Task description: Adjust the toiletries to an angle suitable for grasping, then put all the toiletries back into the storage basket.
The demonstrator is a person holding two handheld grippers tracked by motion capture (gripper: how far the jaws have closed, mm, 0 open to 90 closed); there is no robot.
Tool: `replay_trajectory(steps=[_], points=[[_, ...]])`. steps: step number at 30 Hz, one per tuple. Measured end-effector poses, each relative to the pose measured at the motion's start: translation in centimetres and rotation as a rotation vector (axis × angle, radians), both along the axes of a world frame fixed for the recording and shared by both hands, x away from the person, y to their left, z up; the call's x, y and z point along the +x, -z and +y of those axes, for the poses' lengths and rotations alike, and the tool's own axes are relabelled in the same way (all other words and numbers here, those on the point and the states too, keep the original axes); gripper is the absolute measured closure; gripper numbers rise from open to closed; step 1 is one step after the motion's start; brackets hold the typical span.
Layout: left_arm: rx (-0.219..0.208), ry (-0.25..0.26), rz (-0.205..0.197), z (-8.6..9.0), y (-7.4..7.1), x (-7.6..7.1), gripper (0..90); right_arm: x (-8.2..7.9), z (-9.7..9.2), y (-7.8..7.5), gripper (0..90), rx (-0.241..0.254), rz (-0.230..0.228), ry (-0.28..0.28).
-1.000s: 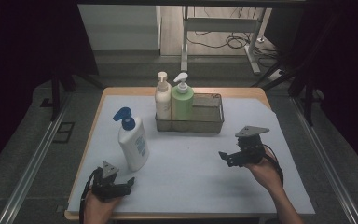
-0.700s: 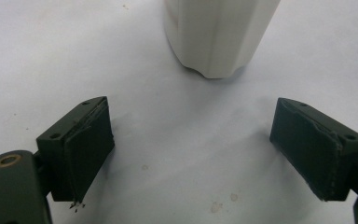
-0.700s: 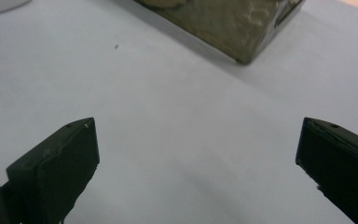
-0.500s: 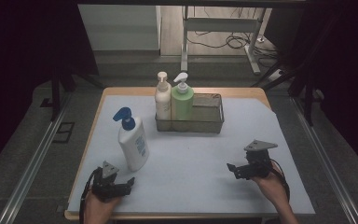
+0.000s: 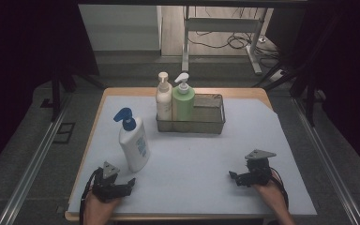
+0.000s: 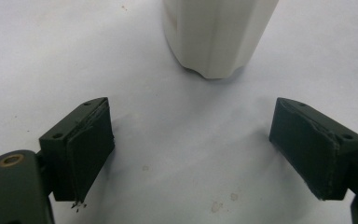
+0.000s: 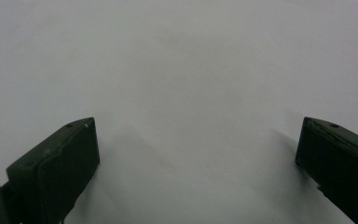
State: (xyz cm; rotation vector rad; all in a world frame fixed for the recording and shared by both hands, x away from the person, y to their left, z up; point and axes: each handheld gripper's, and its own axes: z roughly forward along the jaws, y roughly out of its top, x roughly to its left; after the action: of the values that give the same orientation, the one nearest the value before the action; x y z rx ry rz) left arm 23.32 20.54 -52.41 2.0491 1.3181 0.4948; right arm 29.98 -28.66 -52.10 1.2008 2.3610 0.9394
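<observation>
Your desk (image 5: 262,101) is wooden and carries a white sheet (image 5: 206,154) over most of its top; around it lie a dark floor with metal rails, and behind it a pale panel and a metal frame with loose cables. At the back of the sheet stands a wire basket (image 5: 211,123), with a cream pump bottle (image 5: 163,99) and a green pump bottle (image 5: 183,102) side by side in its left end; the right end is free.

The white bottle with the blue pump (image 5: 133,143) stands upright on the sheet, well apart from the basket and just ahead of your left claw (image 5: 130,183). In the left gripper view its base (image 6: 216,35) sits ahead of the wide-spread jaws, not yet between them.

Your right claw (image 5: 232,177) rests low at the right of the sheet, jaws also spread wide, nothing between them.

This looks like the approach step: you appear set to take the white bottle. Next, slide the left claw forward until the body sits between the jaws, then close gently; it is tall and could tip.
</observation>
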Motion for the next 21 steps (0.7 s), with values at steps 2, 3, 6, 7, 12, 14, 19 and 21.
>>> replay_trajectory(steps=[2,3,6,7,12,14,19,21], points=[[-0.001,0.000,0.000,0.0,0.0,0.0,14.3,0.0,0.0,0.0,0.0,-0.002,-0.002,0.001],[0.001,0.000,0.001,0.1,-0.1,0.0,14.7,0.0,0.0,0.1,0.0,-0.001,-0.002,0.001],[-0.004,-0.004,-0.007,0.3,-0.2,0.0,22.0,0.0,0.0,0.1,0.0,0.000,-0.002,0.001],[-0.004,-0.004,-0.006,0.4,-0.2,0.0,24.2,0.0,0.0,0.1,0.0,0.000,-0.002,0.001],[-0.009,-0.021,-0.004,1.0,-0.4,0.2,30.4,0.0,0.0,0.1,0.0,0.000,-0.003,0.001],[-0.021,-0.028,-0.001,1.3,-0.5,0.3,33.2,0.0,0.0,0.1,0.0,0.000,-0.002,0.001],[-0.058,-0.034,0.013,2.1,-0.6,0.9,42.9,0.0,0.0,0.1,0.0,0.000,-0.003,0.001],[-0.063,-0.036,0.015,2.2,-0.6,1.2,45.2,0.0,0.0,0.1,0.0,0.000,-0.004,0.002]])
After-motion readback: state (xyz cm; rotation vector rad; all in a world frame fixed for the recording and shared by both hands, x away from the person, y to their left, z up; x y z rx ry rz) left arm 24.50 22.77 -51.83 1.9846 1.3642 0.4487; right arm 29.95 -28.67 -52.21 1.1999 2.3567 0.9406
